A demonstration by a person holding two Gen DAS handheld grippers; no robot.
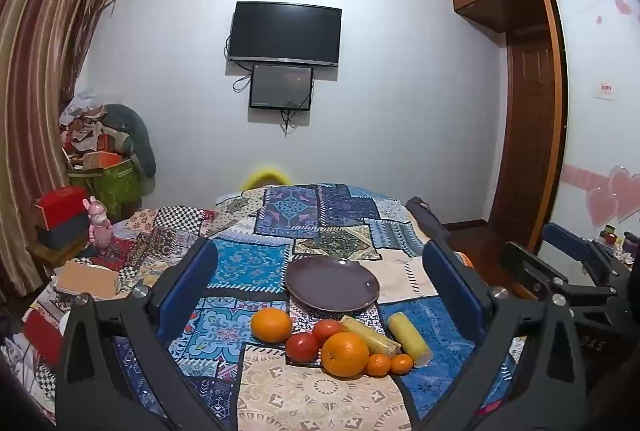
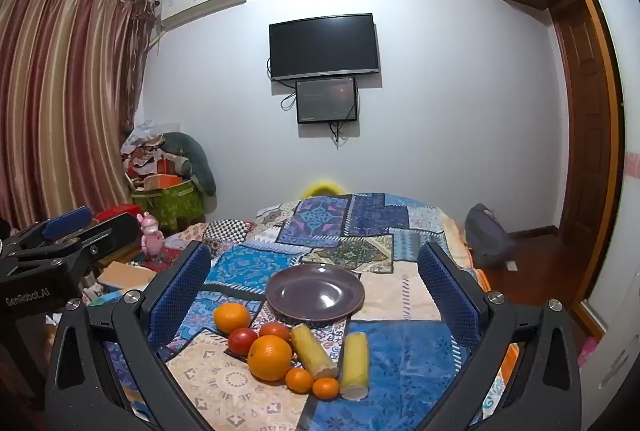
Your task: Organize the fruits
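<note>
I hold both grippers, left gripper (image 1: 320,283) and right gripper (image 2: 314,287), wide open and empty; next I'd grasp the round glossy orange (image 2: 269,357) for the empty purple ceramic plate (image 2: 280,301).

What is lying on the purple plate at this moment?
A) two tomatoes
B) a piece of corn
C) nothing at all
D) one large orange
C: the purple plate shows only its bare surface, while the oranges, tomatoes and corn pieces all lie on the patchwork cloth in front of it.
</note>
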